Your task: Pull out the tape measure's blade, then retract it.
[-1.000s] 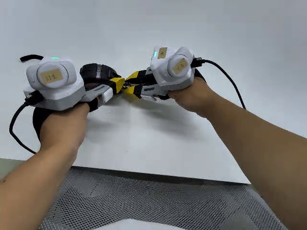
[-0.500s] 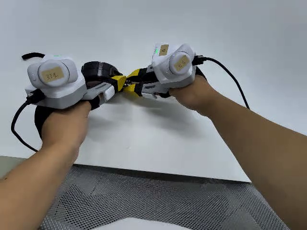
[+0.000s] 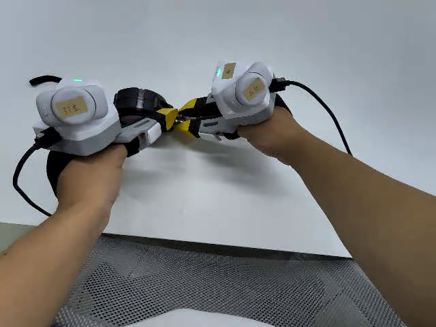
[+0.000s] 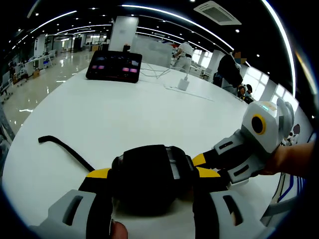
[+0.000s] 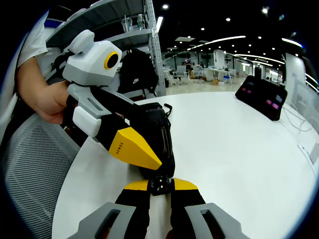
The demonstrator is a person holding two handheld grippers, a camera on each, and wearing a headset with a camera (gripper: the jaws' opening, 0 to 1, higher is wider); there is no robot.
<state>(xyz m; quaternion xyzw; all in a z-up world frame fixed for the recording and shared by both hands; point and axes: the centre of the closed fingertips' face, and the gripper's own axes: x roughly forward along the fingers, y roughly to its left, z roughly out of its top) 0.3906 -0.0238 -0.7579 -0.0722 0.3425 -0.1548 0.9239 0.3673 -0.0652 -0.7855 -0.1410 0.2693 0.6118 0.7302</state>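
Setting: a white table (image 3: 225,197), seen from above by a person who holds a gripper in each hand; the edge of a grey mesh chair (image 3: 225,286) is at the bottom of the head view.
Tape measure: a black round tape measure (image 3: 138,102) sits low over the table between the two grippers. Whether it touches the table cannot be told.
Left gripper: the left gripper (image 4: 152,174) is closed on the black round tape measure, one yellow-tipped jaw pressed against each side of the case.
Right gripper: the right gripper (image 3: 185,118) faces the left one, and its yellow-tipped jaws are pinched on the dark end tab of the blade (image 5: 160,184).
Blade: the tab lies just beside the case.
Hands: the left hand (image 3: 88,180) and the right hand (image 3: 272,133) each wrap a gripper's handle from below.
Elsewhere: a thin black strap (image 4: 65,147) lies on the table near the case, a black cable (image 3: 320,109) trails from the right gripper, and a dark screen (image 4: 113,65) stands far back.
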